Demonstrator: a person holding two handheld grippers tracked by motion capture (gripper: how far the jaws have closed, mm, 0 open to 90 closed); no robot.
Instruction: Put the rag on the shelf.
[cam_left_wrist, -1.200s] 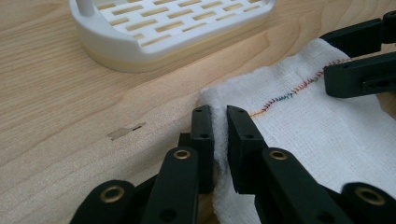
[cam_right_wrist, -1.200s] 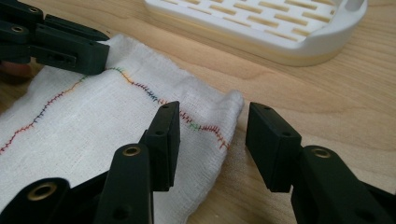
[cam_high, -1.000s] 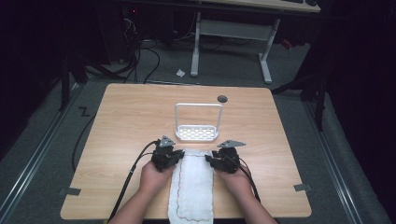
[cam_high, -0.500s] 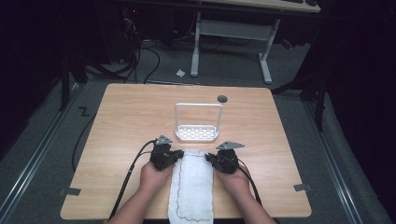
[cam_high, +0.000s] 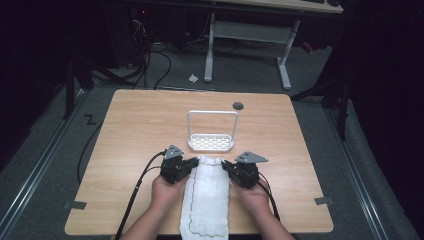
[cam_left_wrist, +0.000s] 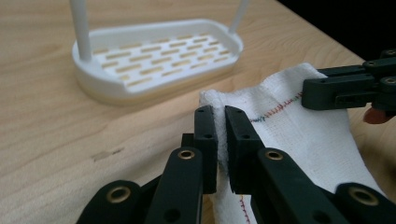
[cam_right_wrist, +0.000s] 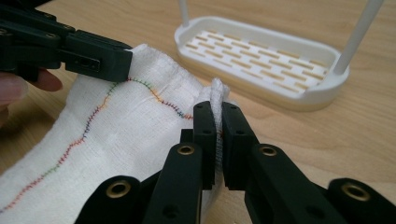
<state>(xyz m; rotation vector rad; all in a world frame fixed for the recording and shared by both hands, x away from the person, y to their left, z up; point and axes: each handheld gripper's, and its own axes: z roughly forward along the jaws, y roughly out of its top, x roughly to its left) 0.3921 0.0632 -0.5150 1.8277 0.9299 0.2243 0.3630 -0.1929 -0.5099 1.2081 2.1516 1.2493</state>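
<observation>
On the near half of the light wooden table (cam_high: 125, 150), we hold the long white woven cloth with coloured stitching (cam_high: 207, 200) by its two far corners. Our left gripper (cam_left_wrist: 221, 122) is closed on one corner, our right gripper (cam_right_wrist: 218, 118) on the other, probably to lift it evenly. It lies flat, just before the white slotted plastic rack (cam_high: 211, 142).

1. The white cloth (cam_high: 207, 197) is a long, narrow strip of loosely woven fabric with a wavy line of multicoloured stitching near its hem.
2. It lies at the middle of the desk's near edge, running from that edge towards the desk's centre.
3. Its two far corners are bunched and pinched up off the desk; the rest lies mostly flat.
</observation>
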